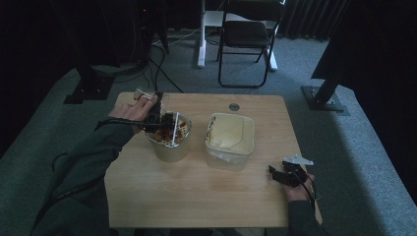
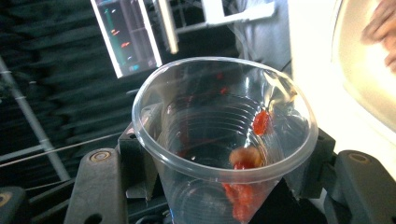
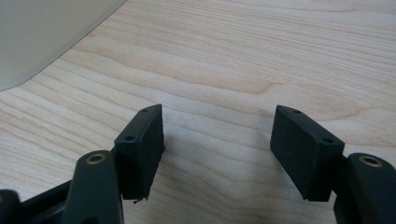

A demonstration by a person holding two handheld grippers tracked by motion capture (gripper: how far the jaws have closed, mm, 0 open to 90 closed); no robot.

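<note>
Clearly the clear plastic cup (image 2: 224, 140) was the delicate part: thin-walled, light and easy to crush, with ribbed sides that gave some purchase. My left gripper (image 2: 219, 186) was clenched on it from both sides below the rim, the jaws pressing the wall, and I judged that low on the ribs was the right place to hold, gently. A few red bits (image 2: 261, 122) clung inside it, wet and likely slippery. In the high view I held the cup tipped over the metal container (image 1: 169, 140), which already had red pieces in it. Just beside that stood a square tub (image 1: 231, 140) with pale contents. My right gripper (image 3: 217, 144) rested apart near the table's right edge, jaws released with nothing between them. Beneath lay a pale wooden table (image 1: 196, 191), smooth-grained, on grey carpet, with 1 black folding chair (image 1: 248, 37) beyond in a dark room.
</note>
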